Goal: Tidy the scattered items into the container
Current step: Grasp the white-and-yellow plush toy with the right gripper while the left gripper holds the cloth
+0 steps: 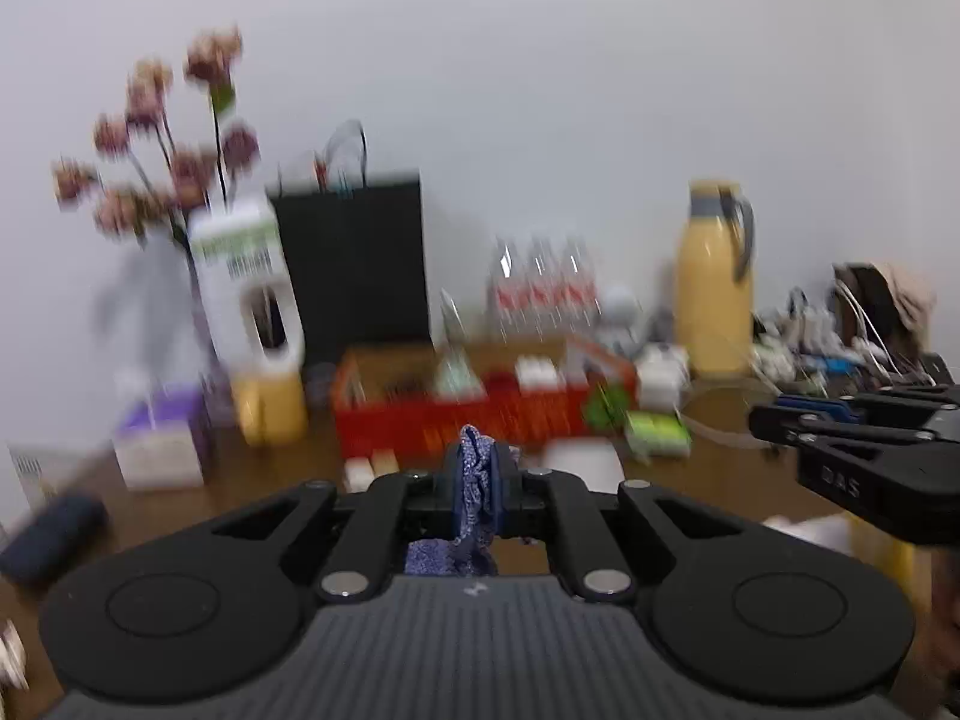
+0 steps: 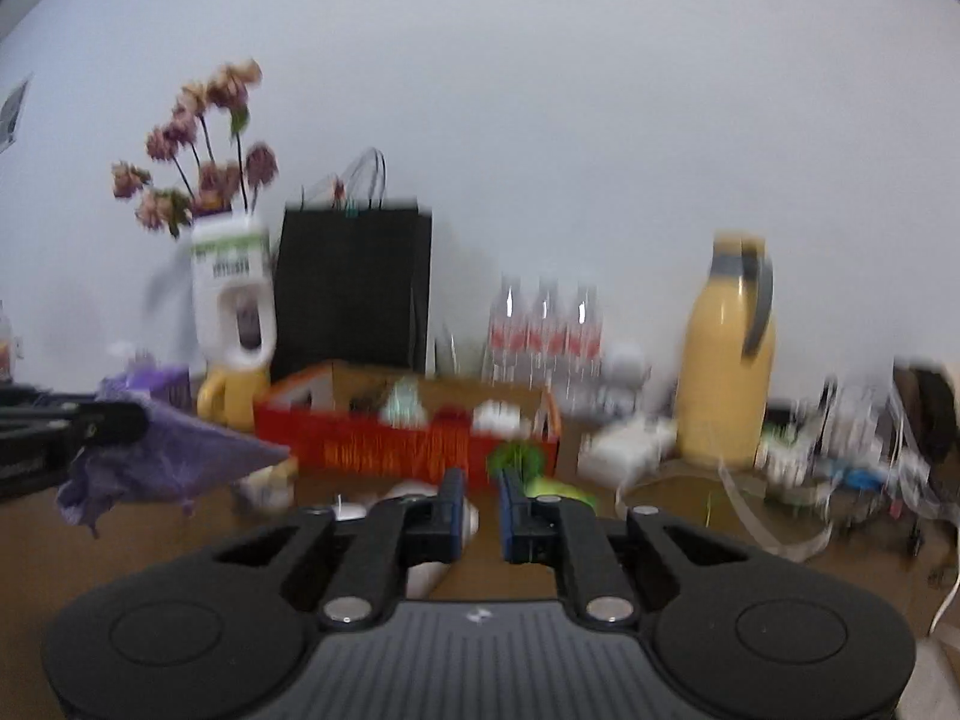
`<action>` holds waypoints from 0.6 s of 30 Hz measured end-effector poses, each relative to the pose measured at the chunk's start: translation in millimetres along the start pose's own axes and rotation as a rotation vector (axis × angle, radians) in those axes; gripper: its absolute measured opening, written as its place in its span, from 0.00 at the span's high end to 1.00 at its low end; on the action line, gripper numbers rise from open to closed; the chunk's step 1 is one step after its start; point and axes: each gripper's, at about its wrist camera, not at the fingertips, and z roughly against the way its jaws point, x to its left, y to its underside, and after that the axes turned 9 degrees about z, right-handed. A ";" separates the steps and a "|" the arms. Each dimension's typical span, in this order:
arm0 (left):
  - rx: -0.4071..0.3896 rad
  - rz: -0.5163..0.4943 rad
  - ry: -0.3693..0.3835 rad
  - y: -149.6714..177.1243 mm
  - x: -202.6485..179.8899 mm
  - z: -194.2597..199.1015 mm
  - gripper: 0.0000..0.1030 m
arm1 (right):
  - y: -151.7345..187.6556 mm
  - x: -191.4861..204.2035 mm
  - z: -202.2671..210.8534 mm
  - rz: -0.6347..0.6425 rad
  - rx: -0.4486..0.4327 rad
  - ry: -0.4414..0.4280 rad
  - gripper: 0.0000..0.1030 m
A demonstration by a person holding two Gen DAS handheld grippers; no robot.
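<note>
Left wrist view: your left tool (image 1: 477, 483) is clamped on a crumpled blue-violet patterned cloth (image 1: 474, 486); the fabric bunches up between the pads and hangs down below them, off the worktop.
Right wrist view: your right tool (image 2: 481, 501) stands narrowly parted with nothing between its blue-lined fingers (image 2: 510, 501); in this view the cloth (image 2: 174, 462) droops from the left tool (image 2: 90, 429) at the left edge.
Container: the low red rectangular basket (image 1: 468, 414) sits straight ahead of the held cloth, further back on the worktop; its long side runs left to right across your line of approach; it already holds several small items, too blurred to name.
Nearer hand: the left, by my reading, since it carries the cloth and faces the basket's middle; the likely move is forward and over the near wall before letting go.
Still loose: a green packet (image 1: 657, 435) and white blocks lie just beside the basket.
Surface: brown wooden worktop (image 1: 252, 480), crowded.
Room: plain pale wall behind; a black paper bag (image 1: 354, 264), a yellow flask with grey handle (image 1: 714, 288) and dried pink flowers (image 1: 168, 144) stand at the back.
</note>
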 end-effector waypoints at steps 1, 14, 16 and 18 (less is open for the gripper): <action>0.021 0.016 0.012 5.0 1.5 0.4 0.91 | 10.9 -7.5 -3.2 -0.041 -0.003 -0.015 0.86; 0.077 -0.030 0.023 25.5 -9.4 -10.1 0.91 | 7.4 -76.0 16.2 -0.077 0.045 -0.057 0.25; 0.087 -0.026 0.027 26.9 -10.0 -10.8 0.91 | 16.3 -73.2 30.9 -0.040 0.115 -0.059 0.26; 0.089 -0.029 0.027 27.8 -11.8 -11.7 0.91 | 30.8 -64.6 39.0 -0.028 0.209 -0.069 0.26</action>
